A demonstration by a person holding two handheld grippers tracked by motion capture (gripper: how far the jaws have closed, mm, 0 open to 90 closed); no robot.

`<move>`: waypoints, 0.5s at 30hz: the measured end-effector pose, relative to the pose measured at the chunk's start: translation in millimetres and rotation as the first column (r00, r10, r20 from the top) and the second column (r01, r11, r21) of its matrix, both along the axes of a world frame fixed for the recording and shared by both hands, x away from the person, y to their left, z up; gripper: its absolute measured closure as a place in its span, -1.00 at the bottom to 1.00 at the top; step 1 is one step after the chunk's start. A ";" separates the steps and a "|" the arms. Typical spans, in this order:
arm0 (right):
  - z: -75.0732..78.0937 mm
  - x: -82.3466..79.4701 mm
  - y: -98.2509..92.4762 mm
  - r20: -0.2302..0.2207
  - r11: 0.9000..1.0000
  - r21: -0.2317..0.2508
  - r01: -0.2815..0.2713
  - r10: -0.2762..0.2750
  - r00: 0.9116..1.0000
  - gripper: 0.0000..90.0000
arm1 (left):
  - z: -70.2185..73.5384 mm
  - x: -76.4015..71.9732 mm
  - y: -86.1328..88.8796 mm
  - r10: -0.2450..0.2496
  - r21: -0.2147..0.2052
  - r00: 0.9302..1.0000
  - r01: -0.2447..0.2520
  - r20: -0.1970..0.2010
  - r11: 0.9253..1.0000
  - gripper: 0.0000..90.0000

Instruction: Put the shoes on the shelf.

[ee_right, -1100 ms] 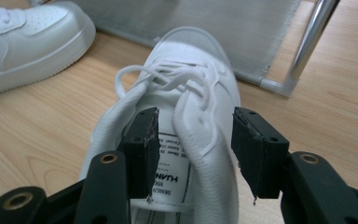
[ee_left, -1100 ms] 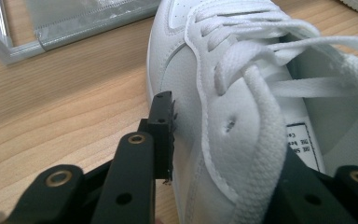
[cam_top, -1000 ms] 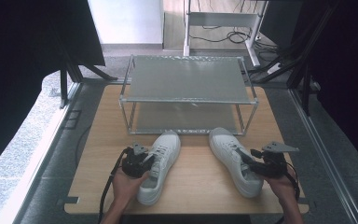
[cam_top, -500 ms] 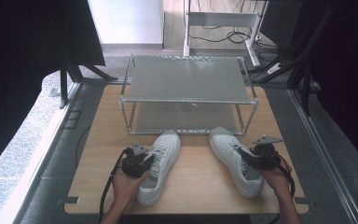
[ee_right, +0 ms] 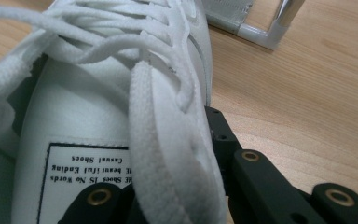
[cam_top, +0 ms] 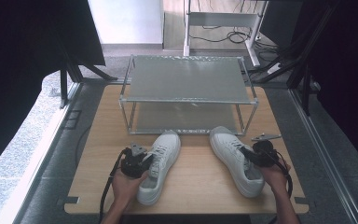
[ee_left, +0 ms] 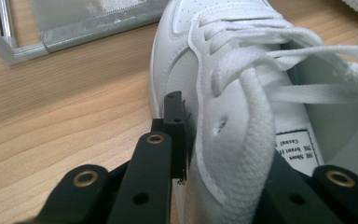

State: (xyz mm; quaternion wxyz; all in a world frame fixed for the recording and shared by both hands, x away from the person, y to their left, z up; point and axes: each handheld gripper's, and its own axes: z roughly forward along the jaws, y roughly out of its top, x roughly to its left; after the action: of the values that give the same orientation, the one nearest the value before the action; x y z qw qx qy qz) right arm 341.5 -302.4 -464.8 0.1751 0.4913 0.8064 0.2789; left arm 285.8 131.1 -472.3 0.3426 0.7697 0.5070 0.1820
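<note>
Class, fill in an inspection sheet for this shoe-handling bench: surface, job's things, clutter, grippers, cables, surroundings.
Surface: wooden table, bare between the shoes.
Job's things: left shoe and right shoe, white, laced, toes toward the rack.
Clutter: nothing seen.
Grippers: left gripper and right gripper each clamp a shoe's side wall; their jaws have just been closing.
Cables: one trails from each gripper; more on the floor behind.
Surroundings: dark screens at the sides, grey floor.

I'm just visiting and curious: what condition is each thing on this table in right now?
Left shoe: upright, laced, side wall pinched.
Right shoe: upright, laced, side wall pinched.
Left gripper: fingers closed on the left shoe.
Right gripper: fingers closed on the right shoe.
Rack: upright, both shelves bare.
</note>
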 end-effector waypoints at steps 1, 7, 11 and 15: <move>0.0 0.0 0.0 0.000 1.000 0.000 0.000 0.000 1.000 0.91 | 0.0 0.0 0.0 0.000 0.000 1.000 0.000 0.000 1.000 0.83; -1.4 -1.2 -7.5 0.000 0.995 0.091 0.033 -0.033 0.999 0.92 | 1.2 -0.8 0.0 0.003 -0.017 1.000 -0.003 0.015 1.000 0.85; -1.4 -2.5 -9.2 0.009 0.993 0.113 0.032 -0.033 0.999 0.92 | 1.1 -0.2 2.6 0.001 -0.041 1.000 -0.001 0.012 0.999 0.85; -1.0 -7.3 -12.2 0.043 0.986 0.165 0.011 -0.018 0.999 0.92 | 0.9 0.4 5.9 0.003 -0.071 1.000 -0.002 0.010 0.997 0.85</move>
State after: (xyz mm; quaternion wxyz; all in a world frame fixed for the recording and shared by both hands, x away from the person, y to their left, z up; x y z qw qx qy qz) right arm 334.2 -314.6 -465.8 0.1537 0.5035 0.7730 0.3539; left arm 286.2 137.0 -471.5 0.3721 0.7555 0.5124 0.1681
